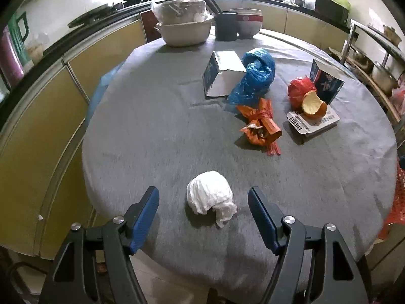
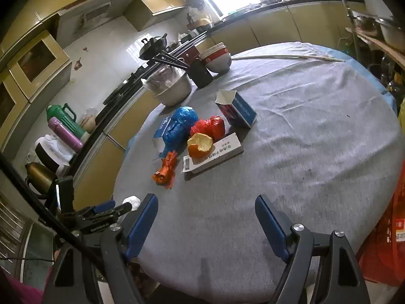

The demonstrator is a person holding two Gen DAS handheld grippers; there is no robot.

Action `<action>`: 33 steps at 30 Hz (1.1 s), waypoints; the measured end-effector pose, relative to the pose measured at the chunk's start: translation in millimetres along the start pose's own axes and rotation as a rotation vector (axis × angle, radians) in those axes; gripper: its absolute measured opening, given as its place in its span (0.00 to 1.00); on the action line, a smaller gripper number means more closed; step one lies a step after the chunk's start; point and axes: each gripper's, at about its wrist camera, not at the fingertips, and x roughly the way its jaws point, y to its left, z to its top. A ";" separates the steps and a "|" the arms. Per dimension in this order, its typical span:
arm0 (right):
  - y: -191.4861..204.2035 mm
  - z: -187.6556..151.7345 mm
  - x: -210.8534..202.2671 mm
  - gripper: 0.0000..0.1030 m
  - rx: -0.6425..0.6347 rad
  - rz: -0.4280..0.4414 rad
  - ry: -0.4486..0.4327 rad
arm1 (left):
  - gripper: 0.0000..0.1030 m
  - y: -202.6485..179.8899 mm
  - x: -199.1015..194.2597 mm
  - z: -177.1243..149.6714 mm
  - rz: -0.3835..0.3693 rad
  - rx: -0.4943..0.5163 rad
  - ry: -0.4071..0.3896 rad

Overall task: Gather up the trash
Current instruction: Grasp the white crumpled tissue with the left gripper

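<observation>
A crumpled white tissue (image 1: 210,197) lies on the grey round table (image 1: 152,126), between the open fingers of my left gripper (image 1: 203,197), untouched. Farther off lie an orange wrapper (image 1: 260,124), a blue plastic bag (image 1: 255,73), a red bag (image 1: 300,90), an orange peel (image 1: 314,105) on a flat white box (image 1: 314,122), and two opened cartons (image 1: 222,73) (image 1: 326,81). My right gripper (image 2: 206,212) is open and empty above the near table edge. In the right wrist view the same trash (image 2: 200,139) sits ahead left, and the left gripper (image 2: 106,209) shows at the left by the tissue (image 2: 133,201).
Bowls, a covered pot (image 1: 184,25) and a dark chopstick cup (image 1: 226,24) stand at the table's far side. Yellow cabinets (image 1: 38,139) run along the left. A red crate (image 2: 389,240) stands at the right beside the table. Shelves with pots are at the far right.
</observation>
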 end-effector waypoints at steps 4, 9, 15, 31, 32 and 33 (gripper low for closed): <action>0.7 -1.7 2.6 0.79 -0.007 -0.003 0.006 | 0.60 -7.8 1.5 1.4 0.034 0.041 -0.004; 2.2 -4.6 6.5 0.79 -0.021 -0.011 0.016 | 0.42 -9.8 7.8 1.5 0.044 0.050 0.020; 0.3 -5.4 11.3 0.79 -0.019 -0.015 0.023 | 0.30 -18.8 12.5 1.7 0.063 0.088 0.020; -10.7 62.3 59.1 0.79 -0.057 -0.069 0.009 | 0.23 -73.3 15.7 34.9 0.018 0.240 -0.027; -12.8 68.5 64.1 0.79 -0.057 -0.078 0.006 | 0.23 -76.8 16.4 37.9 0.015 0.249 -0.030; -14.4 73.6 68.6 0.79 -0.060 -0.081 0.007 | 0.23 -79.8 17.1 40.2 0.014 0.254 -0.032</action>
